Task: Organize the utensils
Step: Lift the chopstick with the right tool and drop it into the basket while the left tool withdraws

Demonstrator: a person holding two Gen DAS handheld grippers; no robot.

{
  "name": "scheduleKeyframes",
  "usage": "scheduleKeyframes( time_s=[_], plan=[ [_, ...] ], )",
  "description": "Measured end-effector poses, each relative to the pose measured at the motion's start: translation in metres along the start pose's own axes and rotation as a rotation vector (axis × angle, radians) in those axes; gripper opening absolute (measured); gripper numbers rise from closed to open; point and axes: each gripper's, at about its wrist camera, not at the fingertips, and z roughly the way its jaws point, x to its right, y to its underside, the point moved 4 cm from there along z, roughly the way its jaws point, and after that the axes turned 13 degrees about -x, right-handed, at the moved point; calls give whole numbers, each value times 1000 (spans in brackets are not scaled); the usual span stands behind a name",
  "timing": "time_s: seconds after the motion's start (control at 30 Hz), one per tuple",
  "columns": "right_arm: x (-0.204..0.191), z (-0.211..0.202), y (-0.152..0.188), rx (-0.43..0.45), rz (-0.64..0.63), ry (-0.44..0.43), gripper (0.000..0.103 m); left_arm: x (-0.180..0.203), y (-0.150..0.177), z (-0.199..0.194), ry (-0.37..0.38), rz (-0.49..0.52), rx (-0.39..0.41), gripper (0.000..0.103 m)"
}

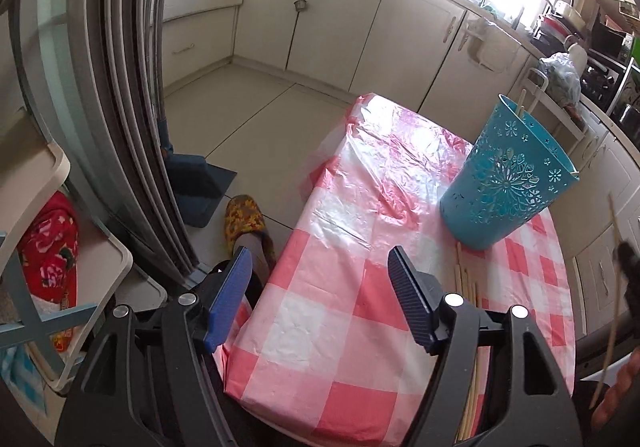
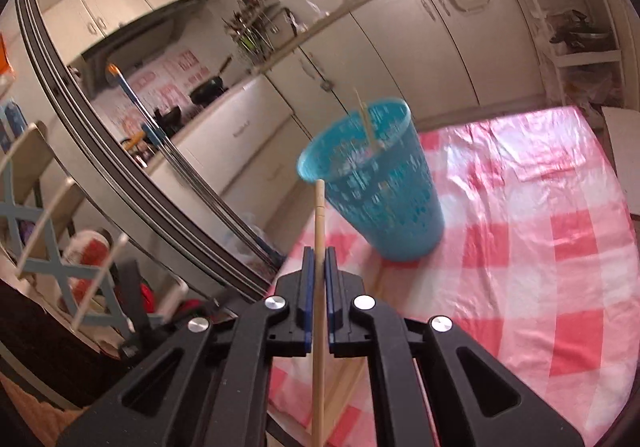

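A perforated blue cup [image 1: 508, 183] [image 2: 372, 183] stands upright on the pink-checked tablecloth [image 1: 340, 287] [image 2: 520, 247]. One wooden chopstick [image 2: 366, 123] leans inside it. My right gripper [image 2: 319, 253] is shut on another chopstick [image 2: 319, 215], raised above the table with its tip near the cup's rim. My left gripper [image 1: 318, 255] is open over the table's near left edge, with nothing between its fingers. Several loose chopsticks [image 1: 466, 287] [image 2: 348, 379] lie on the cloth near the cup's base. In the left wrist view the held chopstick [image 1: 612, 287] shows at the right edge.
A sliding door frame [image 1: 132, 127] runs along the left of the table. A white shelf rack [image 1: 60, 247] with red cloth stands beside it. A slippered foot [image 1: 244, 223] is on the floor by the table's edge. Kitchen cabinets [image 1: 340, 27] line the far wall.
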Motion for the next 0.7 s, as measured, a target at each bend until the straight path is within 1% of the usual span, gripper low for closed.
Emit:
scheduleKeyframes(
  time_s=[0.07, 0.13, 0.2, 0.27, 0.33, 0.4, 0.5, 0.57, 0.7],
  plan=[
    [-14, -10, -30, 78, -5, -36, 6, 3, 0, -4, 9, 5, 10, 67],
    [-23, -16, -60, 143, -18, -32, 6, 10, -3, -11, 18, 14, 25, 67],
    [-34, -16, -89, 205, -30, -10, 6, 16, -4, -17, 26, 25, 44, 67],
    [-40, -9, -116, 268, -46, 28, 6, 23, -3, -24, 32, 41, 59, 68],
    [-39, 5, -137, 316, -51, 89, 6, 28, -3, -30, 37, 54, 72, 69],
    [-35, 21, -154, 357, -46, 168, 6, 31, -2, -35, 38, 66, 84, 71],
    [-23, 44, -165, 387, -26, 263, 6, 31, -1, -38, 42, 69, 87, 72],
    [-14, 58, -167, 375, -10, 315, 6, 28, -1, -37, 47, 58, 79, 72],
    [-2, 76, -161, 327, -11, 362, 6, 21, -2, -30, 49, 36, 59, 72]
  ],
)
